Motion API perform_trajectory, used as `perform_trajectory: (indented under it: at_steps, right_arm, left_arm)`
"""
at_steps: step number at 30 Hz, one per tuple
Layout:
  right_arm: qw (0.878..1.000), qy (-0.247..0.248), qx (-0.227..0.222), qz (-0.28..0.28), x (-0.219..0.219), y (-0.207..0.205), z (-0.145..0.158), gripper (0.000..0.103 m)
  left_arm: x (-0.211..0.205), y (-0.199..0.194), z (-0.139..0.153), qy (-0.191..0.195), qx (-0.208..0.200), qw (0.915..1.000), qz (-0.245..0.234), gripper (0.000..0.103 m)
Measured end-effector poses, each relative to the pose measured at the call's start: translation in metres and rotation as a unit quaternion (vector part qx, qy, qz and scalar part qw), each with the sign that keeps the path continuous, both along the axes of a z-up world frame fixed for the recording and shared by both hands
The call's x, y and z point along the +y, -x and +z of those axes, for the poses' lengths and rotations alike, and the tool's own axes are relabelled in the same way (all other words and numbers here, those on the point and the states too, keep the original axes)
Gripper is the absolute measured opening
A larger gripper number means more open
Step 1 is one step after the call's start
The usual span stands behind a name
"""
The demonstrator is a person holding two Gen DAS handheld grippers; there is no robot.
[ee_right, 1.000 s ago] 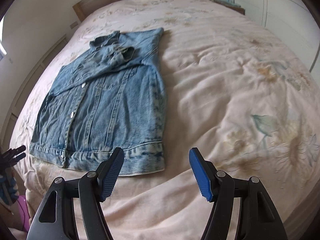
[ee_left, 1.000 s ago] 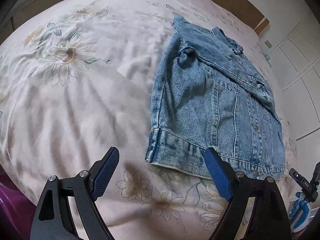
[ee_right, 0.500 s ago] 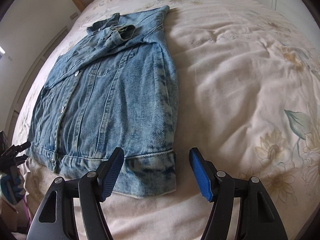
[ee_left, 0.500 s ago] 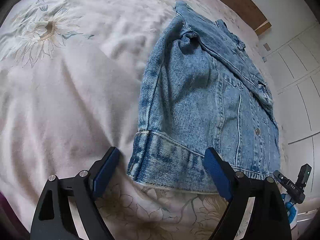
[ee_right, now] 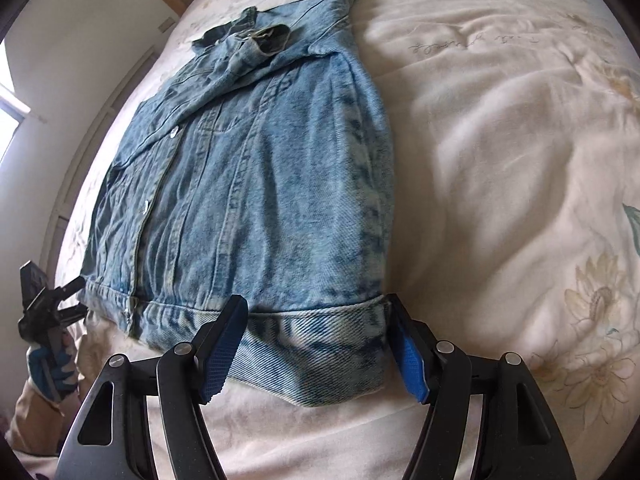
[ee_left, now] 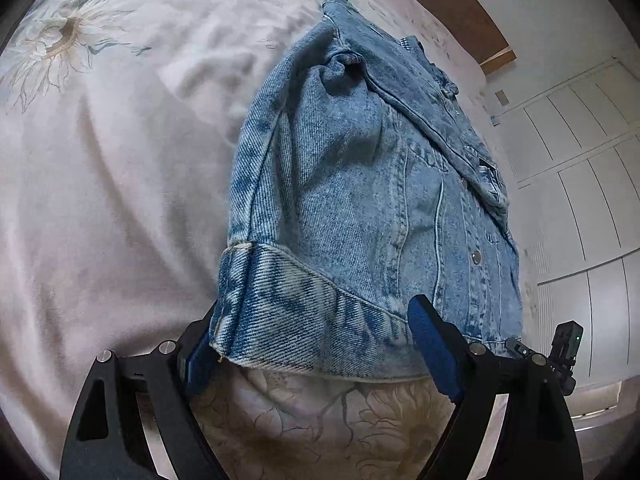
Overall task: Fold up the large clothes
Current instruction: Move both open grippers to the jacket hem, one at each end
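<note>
Left tool (ee_left: 320, 352): black arms, blue ribbed pads, jaws spread wide. The jacket's hem corner lies between them; the pad at 8 o'clock sits against or under the corner, the other pad rests above the hem band. No pinch is visible.

Right tool (ee_right: 316, 348): same build, jaws spread, straddling the opposite hem corner. Both pads stand beside the band; whether they touch it cannot be told.

Denim jacket (ee_right: 248, 184): acid-washed blue cotton twill with a mottled fade, metal snap buttons (ee_left: 476, 257) along the placket, a turned-up hem band (ee_left: 304, 312) and stitched front seams. It lies flat, front up, with the sleeves folded across the chest; a cuff (ee_right: 274, 38) rests near the collar at 12 o'clock. The hem is nearest the tools and the collar is far.

Bedspread (ee_right: 500, 140): pale pink, softly wrinkled, printed with large daisy-like flowers (ee_left: 60, 36) in tan and grey-green. A line of script (ee_right: 472, 42) appears at 1 o'clock in the right wrist view, too faint to read.

Beyond: a wooden headboard (ee_left: 456, 12), white panelled doors (ee_left: 580, 180) and a pale wall. The other handheld tool shows at each view's edge, with a blue-patterned glove (ee_right: 48, 364) on its grip.
</note>
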State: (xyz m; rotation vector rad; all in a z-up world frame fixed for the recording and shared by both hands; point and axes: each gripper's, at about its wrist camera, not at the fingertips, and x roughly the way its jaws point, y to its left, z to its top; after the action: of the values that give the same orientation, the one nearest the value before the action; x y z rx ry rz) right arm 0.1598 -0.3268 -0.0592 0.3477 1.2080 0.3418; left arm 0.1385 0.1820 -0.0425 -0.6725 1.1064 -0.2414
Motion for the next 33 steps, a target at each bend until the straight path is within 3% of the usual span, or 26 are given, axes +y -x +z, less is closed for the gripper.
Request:
perform_trajectory:
  at_steps: [4,10,16,19,21,23,25,33]
  right_arm:
    - [1.0,-0.014,0.0,0.01,0.003,0.001,0.001,0.07]
    - [0.999,-0.04,0.001,0.013,0.002,0.003,0.003,0.066]
    - [0.997,-0.072,0.01,0.003,-0.007,0.001,-0.002,0.063]
    - [0.997,-0.079,0.017,0.0,-0.008,-0.001,-0.005,0.061]
    - [0.997,-0.076,0.018,0.0,-0.008,-0.001,-0.005,0.053]
    - [0.996,-0.084,0.022,-0.003,-0.011,-0.001,-0.007,0.042]
    - [0.995,-0.098,0.029,-0.001,-0.011,0.0,-0.01,0.038]
    - [0.994,-0.105,0.04,-0.005,-0.013,-0.001,-0.013,0.038]
  left_arm:
    - [0.004,-0.003,-0.001,0.027,-0.005,0.9995,0.017,0.08]
    - [0.019,-0.002,0.001,0.079,-0.016,0.9957,0.046,0.068]
    - [0.011,-0.002,-0.002,0.063,-0.008,0.9972,0.038,0.063]
    - [0.004,-0.005,-0.003,0.059,-0.006,0.9977,0.035,0.056]
    - [-0.001,-0.006,-0.002,0.051,-0.003,0.9983,0.027,0.045]
    - [-0.007,-0.006,-0.001,0.035,0.001,0.9992,0.019,0.041]
    - [-0.008,-0.005,-0.001,0.032,0.002,0.9993,0.019,0.04]
    - [-0.012,-0.004,-0.001,0.023,0.009,0.9993,0.028,0.034]
